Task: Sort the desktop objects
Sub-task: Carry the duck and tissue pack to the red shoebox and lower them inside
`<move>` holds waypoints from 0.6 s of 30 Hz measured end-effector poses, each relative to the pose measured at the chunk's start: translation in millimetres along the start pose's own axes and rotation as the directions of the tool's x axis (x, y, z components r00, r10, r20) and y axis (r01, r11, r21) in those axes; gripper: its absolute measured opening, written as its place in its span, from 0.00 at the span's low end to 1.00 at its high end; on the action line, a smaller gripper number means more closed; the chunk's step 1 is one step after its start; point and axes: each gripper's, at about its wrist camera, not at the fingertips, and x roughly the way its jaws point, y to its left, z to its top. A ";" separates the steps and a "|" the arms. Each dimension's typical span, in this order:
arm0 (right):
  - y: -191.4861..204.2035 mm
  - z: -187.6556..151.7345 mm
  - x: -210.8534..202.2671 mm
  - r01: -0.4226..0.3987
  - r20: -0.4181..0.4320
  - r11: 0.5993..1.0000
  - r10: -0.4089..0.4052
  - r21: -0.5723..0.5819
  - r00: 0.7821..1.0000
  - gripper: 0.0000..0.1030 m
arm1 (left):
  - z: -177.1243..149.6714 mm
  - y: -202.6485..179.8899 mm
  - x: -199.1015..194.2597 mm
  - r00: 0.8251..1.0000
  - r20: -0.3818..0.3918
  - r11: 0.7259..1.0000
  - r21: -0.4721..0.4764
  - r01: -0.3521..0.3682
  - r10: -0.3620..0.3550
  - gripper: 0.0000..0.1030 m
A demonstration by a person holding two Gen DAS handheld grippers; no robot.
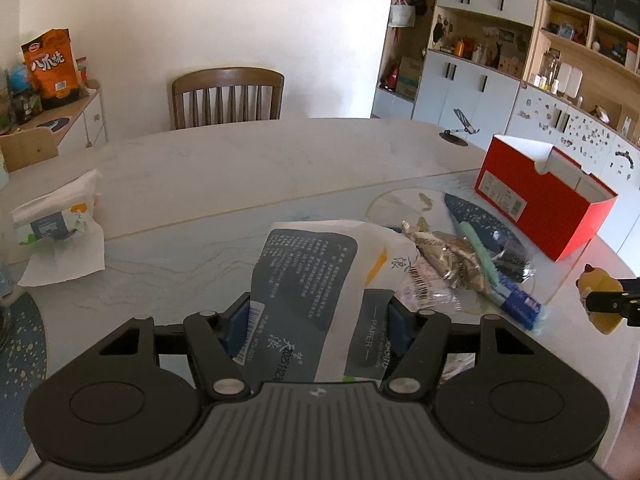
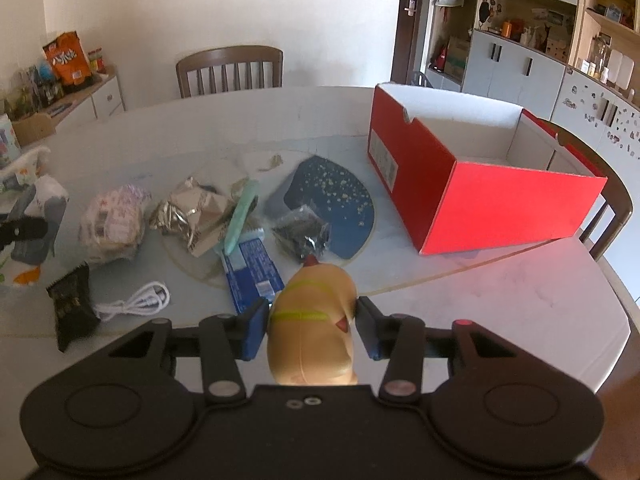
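Between left jaws, tissue pack (image 1: pixel 308 300); right, toy (image 2: pixel 310 328).

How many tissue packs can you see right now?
2. One tissue pack is clamped in the left gripper; the other lies at the table's left edge. More could be hidden.

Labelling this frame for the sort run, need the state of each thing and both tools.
Left tool: shut on tissue pack.
Tissue pack: gripped, lifted.
Right tool: shut on yellow toy.
Yellow toy: gripped, off the table.
Red box: open, inside looks empty.
White cable: coiled, loose on table.
Black packet: lying on table.
Foil wrapper: crumpled, on table.
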 end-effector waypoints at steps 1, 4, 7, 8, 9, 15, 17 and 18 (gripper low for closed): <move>-0.8 1.4 -2.5 -0.005 0.004 1.000 0.005 0.004 1.000 0.45 | 1.3 -2.4 -3.3 1.000 0.002 1.000 0.001 -0.001 0.001 0.64; -3.1 6.4 -10.1 -0.020 0.014 1.000 0.020 0.015 1.000 0.45 | 4.1 -10.0 -12.3 1.000 0.001 1.000 -0.004 0.002 -0.002 0.64; -5.2 11.3 -18.7 -0.039 0.029 0.999 0.038 0.022 0.999 0.45 | 6.5 -17.9 -21.7 1.000 0.001 1.000 -0.002 0.007 -0.007 0.64; -5.9 13.0 -21.4 -0.044 0.034 0.999 0.043 0.022 0.998 0.45 | 7.1 -21.0 -24.2 1.000 0.000 1.000 0.000 0.007 -0.007 0.64; -6.8 14.7 -24.2 -0.050 0.040 0.998 0.049 0.024 0.998 0.45 | 8.5 -23.8 -26.7 1.000 -0.001 1.000 0.000 0.007 -0.007 0.64; -15.0 26.2 -34.3 -0.083 0.046 0.996 0.082 0.026 0.996 0.45 | 17.1 -44.9 -38.3 1.000 -0.008 1.000 -0.019 0.010 -0.011 0.64; -18.7 30.5 -37.6 -0.091 0.047 0.996 0.090 0.025 0.995 0.45 | 19.9 -52.5 -40.0 1.000 -0.013 1.000 -0.023 0.010 -0.010 0.64; -20.6 33.3 -39.1 -0.092 0.048 0.995 0.091 0.026 0.995 0.45 | 21.9 -56.2 -41.4 1.000 -0.012 1.000 -0.025 0.011 -0.011 0.64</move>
